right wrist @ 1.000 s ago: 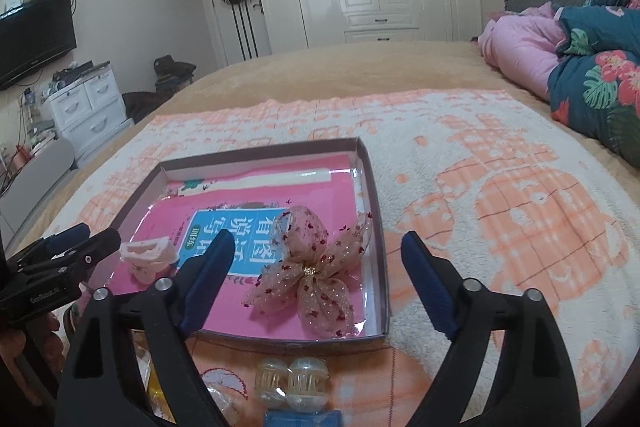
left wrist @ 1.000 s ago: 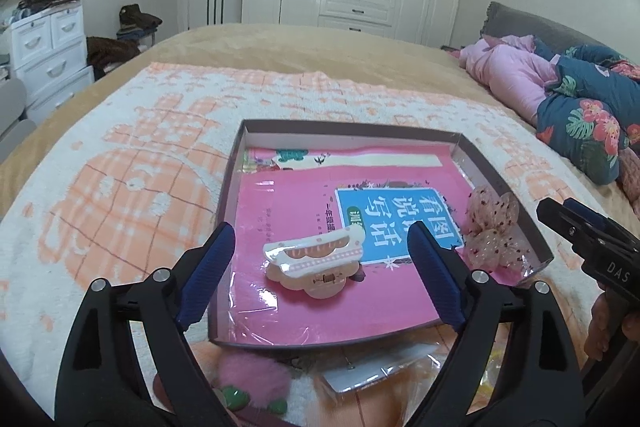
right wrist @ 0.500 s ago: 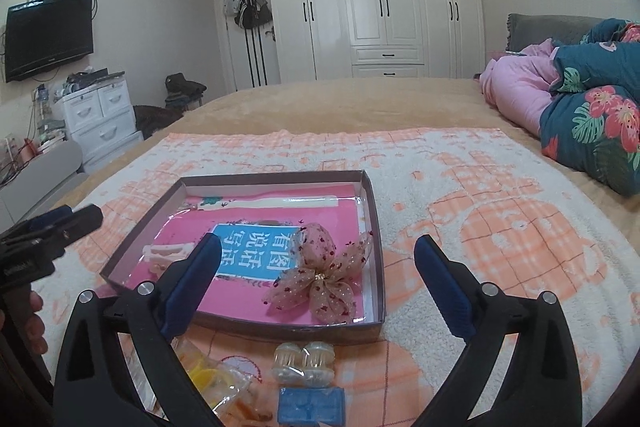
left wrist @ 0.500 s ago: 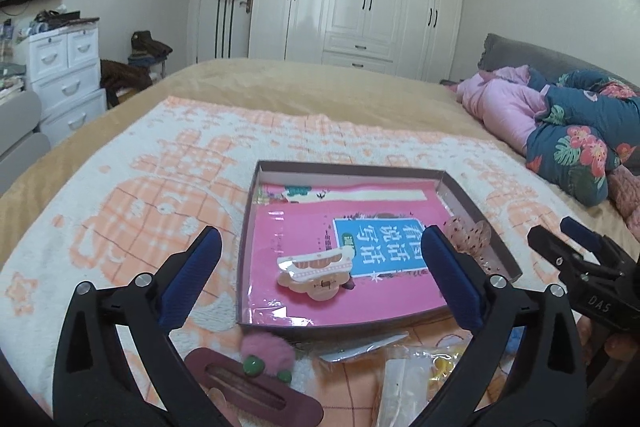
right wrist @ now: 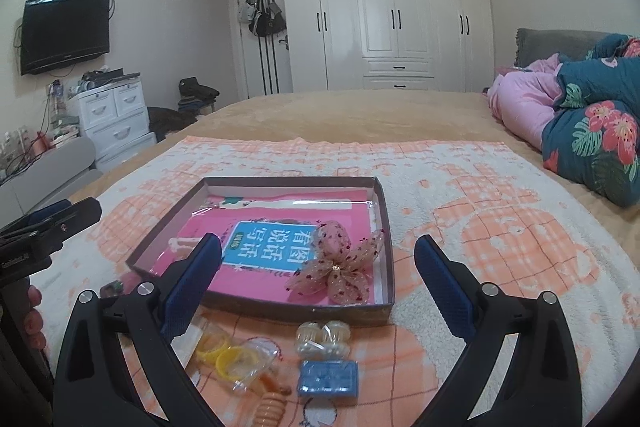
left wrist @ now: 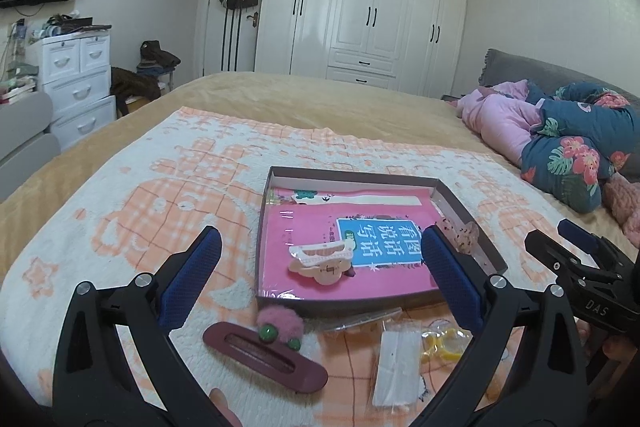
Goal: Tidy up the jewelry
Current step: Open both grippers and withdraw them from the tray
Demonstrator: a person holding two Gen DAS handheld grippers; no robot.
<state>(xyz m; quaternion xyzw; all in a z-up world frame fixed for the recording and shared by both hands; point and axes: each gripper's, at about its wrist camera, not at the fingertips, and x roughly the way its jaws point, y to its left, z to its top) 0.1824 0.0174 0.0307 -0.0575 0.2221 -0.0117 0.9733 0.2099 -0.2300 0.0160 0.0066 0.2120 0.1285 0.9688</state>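
Both grippers have been drawn back from the box [left wrist: 464,205], their jaws just widened. Left gripper [left wrist: 320,267] and right gripper [right wrist: 318,271] are held agape, nothing between them. Inside the box, the claw clip [left wrist: 320,261] is seen at 7 o'clock, the sheer bow [right wrist: 340,269] at 4 o'clock

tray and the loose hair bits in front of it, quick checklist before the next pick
1. Left gripper open, nothing between its pads: ok.
2. Right gripper open, nothing held: ok.
3. Claw clip inside the tray: ok.
4. Sequin bow inside the tray: ok.
5. Maroon barrette in the tray: not ok, it lies on the blanket.
6. Blue clip in the tray: not ok, also outside.
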